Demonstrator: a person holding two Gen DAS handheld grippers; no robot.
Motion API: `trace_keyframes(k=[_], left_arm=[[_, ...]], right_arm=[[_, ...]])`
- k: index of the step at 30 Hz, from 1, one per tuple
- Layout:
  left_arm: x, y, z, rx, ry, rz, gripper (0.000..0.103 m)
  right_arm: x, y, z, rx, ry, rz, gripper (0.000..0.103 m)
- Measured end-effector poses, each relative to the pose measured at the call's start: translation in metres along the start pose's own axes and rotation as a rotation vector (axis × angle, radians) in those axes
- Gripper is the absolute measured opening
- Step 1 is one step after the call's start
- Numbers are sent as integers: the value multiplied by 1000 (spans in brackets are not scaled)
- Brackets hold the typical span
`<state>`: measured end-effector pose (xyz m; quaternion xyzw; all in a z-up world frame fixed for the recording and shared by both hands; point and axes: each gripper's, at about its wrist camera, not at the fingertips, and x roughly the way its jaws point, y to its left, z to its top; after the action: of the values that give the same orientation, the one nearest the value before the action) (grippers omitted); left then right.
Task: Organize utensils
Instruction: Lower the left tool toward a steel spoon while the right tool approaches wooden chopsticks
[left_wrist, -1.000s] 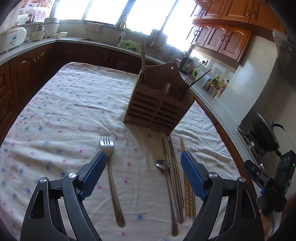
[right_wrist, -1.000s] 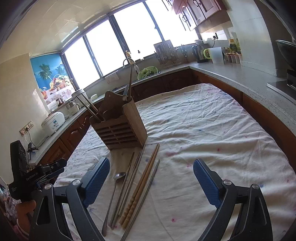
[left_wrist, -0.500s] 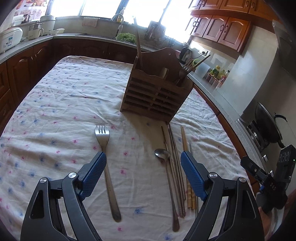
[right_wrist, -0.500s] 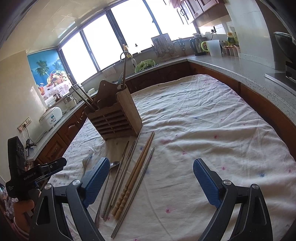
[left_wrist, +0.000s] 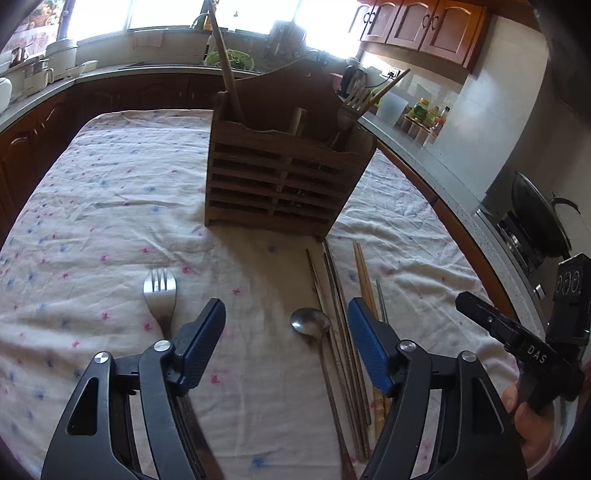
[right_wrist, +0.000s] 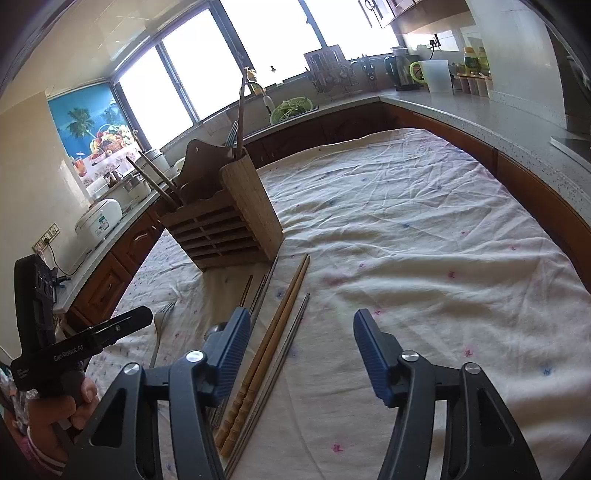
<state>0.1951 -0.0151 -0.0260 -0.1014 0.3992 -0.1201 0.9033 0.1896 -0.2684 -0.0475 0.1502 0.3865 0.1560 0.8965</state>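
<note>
Spoon (left_wrist: 309, 322) is seen lying lengthwise between the spread fingers of the empty left gripper (left_wrist: 286, 325), the nearer one; right gripper (right_wrist: 301, 332) likewise held open.

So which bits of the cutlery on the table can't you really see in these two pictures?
- Fork handle: left wrist view, hidden under the left hand-held gripper.
- Spoon: right wrist view, mostly hidden behind a finger of the right hand-held gripper.
- Wooden holder contents: both views, its slatted walls hide their lower parts.
- Metal chopsticks ends: right wrist view, cut off by the bottom edge.
</note>
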Motion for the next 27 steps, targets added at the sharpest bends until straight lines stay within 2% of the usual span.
trace_keyframes(k=[3,7,11,15,22,27], left_arm=[[17,-8,11,20,34,-20,46],[38,-17,22,43,70,-31,43],[61,-23,30,72,123,-25,29],[83,-26,34,96,168,-11,23],[113,-27,37,128,238,6,18],[119,-35,41,192,242,30,13]], right_arm=[[16,-1,7,1,39,10,37],[39,3,13,-15,99,7,28],[63,7,14,-31,158,-10,19],[82,3,14,-24,195,-34,16],[99,3,17,-38,230,-52,15],[108,9,16,-105,242,-86,11]])
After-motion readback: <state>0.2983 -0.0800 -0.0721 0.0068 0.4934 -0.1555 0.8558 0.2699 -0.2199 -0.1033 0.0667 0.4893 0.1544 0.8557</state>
